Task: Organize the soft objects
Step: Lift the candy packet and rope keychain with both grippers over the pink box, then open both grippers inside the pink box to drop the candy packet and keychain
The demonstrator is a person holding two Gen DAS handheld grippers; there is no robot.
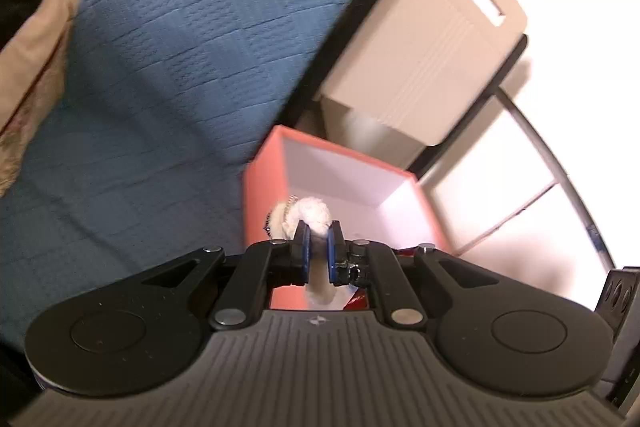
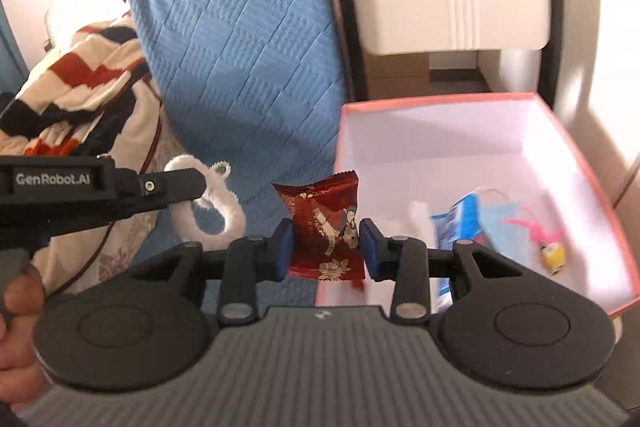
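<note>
Item: red snack packet (image 2: 324, 227), clamped upright between the pads of the right gripper (image 2: 326, 247); pink box (image 2: 440, 99) opens toward two o'clock, just beside. Item: white fuzzy loop (image 1: 314, 217), pinched in the near-shut left gripper (image 1: 317, 251); the box lies at twelve o'clock from it, so both hands look about equally near.

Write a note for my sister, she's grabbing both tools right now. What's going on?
Left tool: shut on the white fuzzy loop.
Right tool: shut on the red snack packet.
Both hang beside or over the pink box, which sits next to the blue quilt.
Done: blue face mask, blue packet and a small pink-and-yellow toy already lie in the box.
Left: drop in loop and packet.
</note>
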